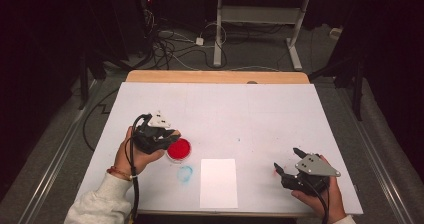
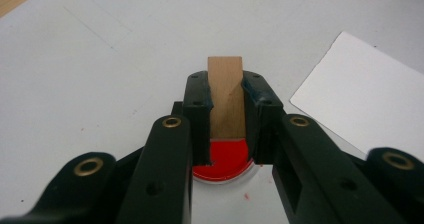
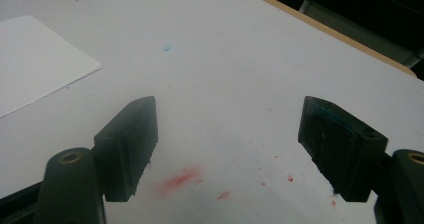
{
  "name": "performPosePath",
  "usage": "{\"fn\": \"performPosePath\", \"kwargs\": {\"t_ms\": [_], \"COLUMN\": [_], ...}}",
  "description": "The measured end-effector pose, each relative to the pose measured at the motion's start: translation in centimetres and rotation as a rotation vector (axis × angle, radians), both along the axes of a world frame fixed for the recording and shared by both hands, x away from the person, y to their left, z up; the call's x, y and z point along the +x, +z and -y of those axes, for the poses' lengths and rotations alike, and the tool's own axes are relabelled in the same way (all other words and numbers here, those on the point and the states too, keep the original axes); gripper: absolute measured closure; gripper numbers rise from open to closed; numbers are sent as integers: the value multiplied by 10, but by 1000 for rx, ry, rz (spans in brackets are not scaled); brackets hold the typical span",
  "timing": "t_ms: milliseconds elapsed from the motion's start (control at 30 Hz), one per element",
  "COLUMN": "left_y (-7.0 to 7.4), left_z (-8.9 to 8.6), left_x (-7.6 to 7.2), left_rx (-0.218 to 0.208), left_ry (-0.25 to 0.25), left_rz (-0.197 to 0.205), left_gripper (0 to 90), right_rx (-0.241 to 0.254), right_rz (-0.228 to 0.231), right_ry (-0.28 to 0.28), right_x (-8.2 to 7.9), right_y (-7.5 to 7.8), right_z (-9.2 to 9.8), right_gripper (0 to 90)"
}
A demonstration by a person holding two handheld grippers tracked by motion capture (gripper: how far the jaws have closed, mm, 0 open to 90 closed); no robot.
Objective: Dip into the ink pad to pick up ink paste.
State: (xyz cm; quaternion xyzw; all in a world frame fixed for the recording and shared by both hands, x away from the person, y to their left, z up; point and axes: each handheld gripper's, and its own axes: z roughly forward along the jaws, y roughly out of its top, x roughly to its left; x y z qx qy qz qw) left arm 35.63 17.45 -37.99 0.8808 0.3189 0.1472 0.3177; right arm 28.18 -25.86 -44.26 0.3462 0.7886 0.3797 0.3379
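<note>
**Wooden stamp lifted over the red ink pad**

High view: The left gripper (image 1: 159, 134) sat at about nine o'clock on the white table (image 1: 260, 109), its nose at the upper-left rim of the round red ink pad (image 1: 179, 149). A white sheet of paper (image 1: 218, 183) lay at six o'clock, just right of a faint blue smudge (image 1: 185, 173). The right gripper (image 1: 290, 166) rested at four o'clock, well apart from the work.

Left gripper view: The jaws were clenched on a wooden stamp block (image 2: 226, 96), pads pressing its two long sides. The block's long axis ran along the jaws, its far end pointing toward twelve o'clock in this view and its near end sitting over the red ink pad (image 2: 222, 160). Whether that end touched the ink could not be told. The paper (image 2: 360, 104) lay at two o'clock.

Right gripper view: The jaws stood wide and released, nothing between them, above red flecks (image 3: 180, 179) on the table. The paper's corner (image 3: 40, 59) showed at ten o'clock.

Judged from this, the step was carrying an inked stamp to the paper. Doing it well would call for keeping the grip firm, holding the inked face level, and bringing it straight down onto the sheet without sliding.
</note>
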Motion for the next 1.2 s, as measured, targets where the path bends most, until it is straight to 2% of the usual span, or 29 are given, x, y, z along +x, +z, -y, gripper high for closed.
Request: {"fn": "performPosePath", "kwargs": {"t_ms": [133, 233, 467, 700, 1100, 1167, 1200], "left_y": [2, -3, -21, -43, -59, -63, -64], "left_z": [1, 3, 8, 11, 14, 16, 15], "left_x": [-2, -1, 7, 15, 21, 22, 22], "left_rx": [0, 8, 45, 85, 125, 147, 139], "left_ry": [-8, -22, -22, -33, -40, -47, -43], "left_rz": [10, 3, -35, -83, -130, -145, -146], "left_gripper": [735, 735, 735, 735, 735, 735, 735], "right_rx": [6, 15, 27, 13, 27, 23, 18], "right_rz": [3, 6, 5, 3, 29, 30, 28], "right_ry": [6, 8, 12, 13, -12, -10, -5], "right_x": [0, -1, 0, 0, -1, -1, -1], "right_y": [0, 1, 2, 1, 3, 3, 3], "right_z": [1, 1, 2, 1, 2, 2, 2], "right_gripper": [237, 230, 173, 169, 165, 166, 166]}}
